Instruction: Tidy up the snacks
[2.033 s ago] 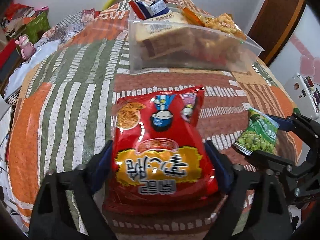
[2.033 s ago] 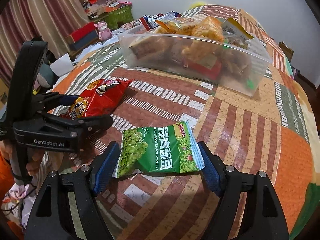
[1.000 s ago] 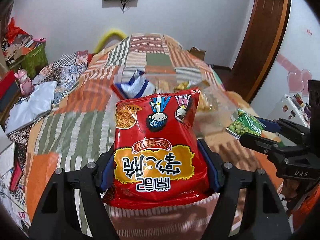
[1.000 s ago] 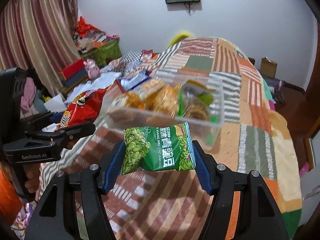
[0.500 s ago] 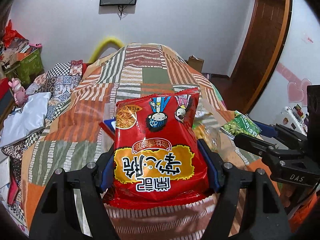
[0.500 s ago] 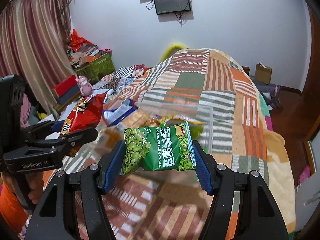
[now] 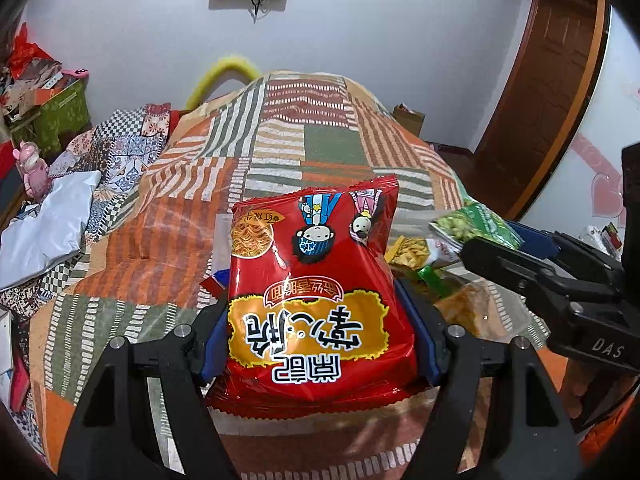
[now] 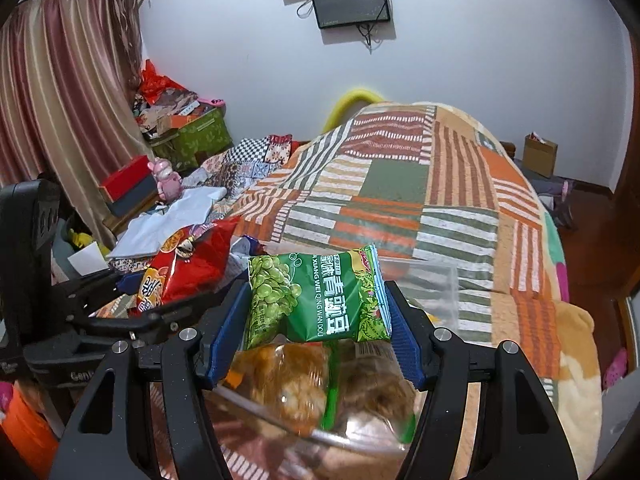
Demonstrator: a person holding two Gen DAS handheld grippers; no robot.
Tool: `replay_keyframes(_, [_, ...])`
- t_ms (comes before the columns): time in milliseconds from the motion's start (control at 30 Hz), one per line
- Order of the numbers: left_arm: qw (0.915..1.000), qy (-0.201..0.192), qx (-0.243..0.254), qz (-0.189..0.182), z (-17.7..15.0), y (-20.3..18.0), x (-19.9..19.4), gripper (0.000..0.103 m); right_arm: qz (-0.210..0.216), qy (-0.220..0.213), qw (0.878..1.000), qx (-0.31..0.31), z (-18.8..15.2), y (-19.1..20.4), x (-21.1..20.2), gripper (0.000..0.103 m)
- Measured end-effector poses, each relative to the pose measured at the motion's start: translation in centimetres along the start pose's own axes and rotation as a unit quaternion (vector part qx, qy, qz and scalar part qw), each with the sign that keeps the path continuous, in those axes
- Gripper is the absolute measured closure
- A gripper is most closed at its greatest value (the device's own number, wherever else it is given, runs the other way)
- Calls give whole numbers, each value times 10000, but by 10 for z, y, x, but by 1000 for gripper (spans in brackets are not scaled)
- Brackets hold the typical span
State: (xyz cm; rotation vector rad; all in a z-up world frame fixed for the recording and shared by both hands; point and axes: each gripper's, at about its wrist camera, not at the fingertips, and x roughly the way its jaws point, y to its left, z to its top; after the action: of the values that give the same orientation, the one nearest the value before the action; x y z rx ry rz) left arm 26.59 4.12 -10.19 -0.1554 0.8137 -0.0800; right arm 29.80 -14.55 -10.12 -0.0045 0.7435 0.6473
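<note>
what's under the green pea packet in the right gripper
Below the green pea packet, held in the right gripper, sits the clear bin with blurred orange-brown snack bags. The packet covers the bin's middle.

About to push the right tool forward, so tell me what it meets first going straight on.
Likely nothing soon. The right tool, holding the green pack, points over the clear bin toward the quilt. Depth is unclear.
</note>
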Motion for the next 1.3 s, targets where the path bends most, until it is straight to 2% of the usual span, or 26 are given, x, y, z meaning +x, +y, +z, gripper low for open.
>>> replay_keyframes(233, [9999, 49, 62, 103, -3, -1, 11, 29, 12, 250, 9997, 30, -8, -2, 15, 37])
replay_keyframes(367, [9999, 106, -53, -37, -3, 3, 8, 28, 29, 312, 9995, 80, -5, -3, 10, 36])
replay_keyframes(700, [9998, -145, -69, -117, -4, -2, -29, 26, -23, 56, 10000, -45, -4, 4, -25, 33])
replay_keyframes(933, [9974, -708, -8, -142, -9, -14, -85, 26, 51, -373, 9993, 30, -5, 14, -73, 33])
replay_keyframes(1167, [9902, -1375, 231, -58, -23, -34, -149, 26, 126, -879, 9960, 85, -11, 24, -123, 33])
replay_keyframes(1300, [9838, -1763, 332, -44, -34, -44, -181, 17, 65, -1138, 9935, -1, -17, 33, -148, 31])
